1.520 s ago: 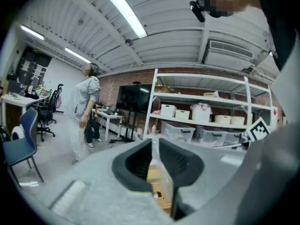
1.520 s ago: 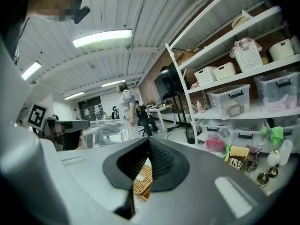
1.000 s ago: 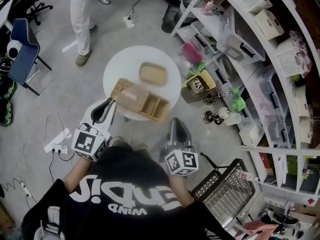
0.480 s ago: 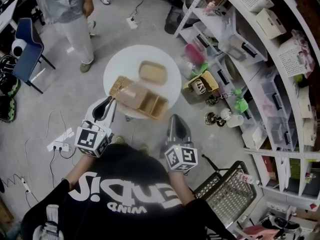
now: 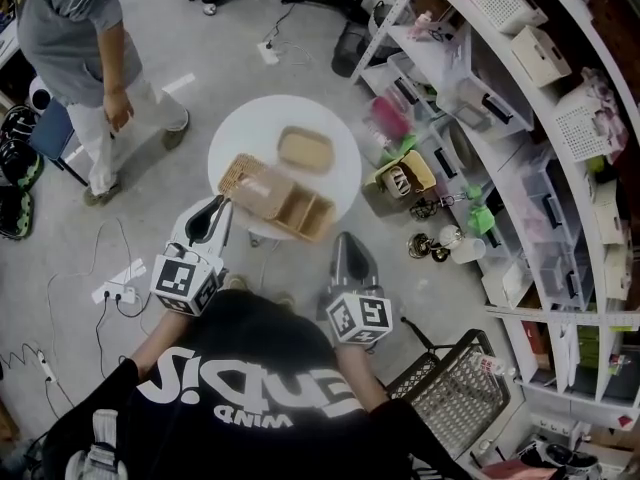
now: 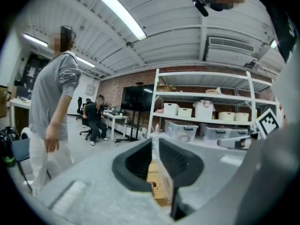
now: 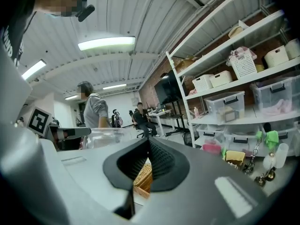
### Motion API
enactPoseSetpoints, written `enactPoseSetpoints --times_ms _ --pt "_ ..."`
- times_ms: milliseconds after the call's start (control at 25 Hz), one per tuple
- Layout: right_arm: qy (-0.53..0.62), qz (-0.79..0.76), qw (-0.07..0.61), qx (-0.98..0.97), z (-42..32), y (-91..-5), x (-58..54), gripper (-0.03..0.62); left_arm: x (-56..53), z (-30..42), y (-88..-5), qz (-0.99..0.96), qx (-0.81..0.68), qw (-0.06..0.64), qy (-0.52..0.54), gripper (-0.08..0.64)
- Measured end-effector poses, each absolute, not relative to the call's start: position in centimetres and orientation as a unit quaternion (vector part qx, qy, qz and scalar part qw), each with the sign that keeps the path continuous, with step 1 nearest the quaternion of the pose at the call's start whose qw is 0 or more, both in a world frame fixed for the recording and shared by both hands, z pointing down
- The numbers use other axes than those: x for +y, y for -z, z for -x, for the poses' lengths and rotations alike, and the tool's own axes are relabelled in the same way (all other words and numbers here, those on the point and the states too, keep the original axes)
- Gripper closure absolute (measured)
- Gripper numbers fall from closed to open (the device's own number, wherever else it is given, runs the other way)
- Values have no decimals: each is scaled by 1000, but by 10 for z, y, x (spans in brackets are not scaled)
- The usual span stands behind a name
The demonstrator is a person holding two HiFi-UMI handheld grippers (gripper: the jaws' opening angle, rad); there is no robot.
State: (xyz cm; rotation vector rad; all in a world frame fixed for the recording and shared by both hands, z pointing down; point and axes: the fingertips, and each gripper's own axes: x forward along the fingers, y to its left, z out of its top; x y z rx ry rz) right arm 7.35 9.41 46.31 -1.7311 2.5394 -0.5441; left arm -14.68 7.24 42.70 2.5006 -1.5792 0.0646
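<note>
Seen from the head, my left gripper (image 5: 213, 208) hovers at the near left edge of a round white table (image 5: 340, 173), its jaws shut and empty. My right gripper (image 5: 346, 242) hangs just off the table's near right edge, also shut with nothing in it. On the table lie a wooden divided tray (image 5: 305, 216), a wicker basket (image 5: 238, 173) and a tan lidded box (image 5: 305, 148). A clear container (image 5: 265, 193) rests on the tray. The left gripper (image 6: 154, 146) and the right gripper (image 7: 148, 146) each show wicker below their jaws.
A person in a grey top (image 5: 75, 53) walks at the upper left, by a blue chair (image 5: 45, 133). White shelving with bins (image 5: 520, 88) runs down the right. A wire basket (image 5: 450, 388) sits at the lower right, and a power strip and cables (image 5: 118, 276) lie on the floor at left.
The person in grey has walked from beyond the table to the upper left. Both grippers have stayed nearly still and shut.
</note>
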Motion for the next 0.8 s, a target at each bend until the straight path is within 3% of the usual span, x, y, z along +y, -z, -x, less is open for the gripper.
enactPoseSetpoints --times_ms 800 --pt "175 537 12 825 -84 -462 114 594 96 128 -426 -842 -531 94 -18 513"
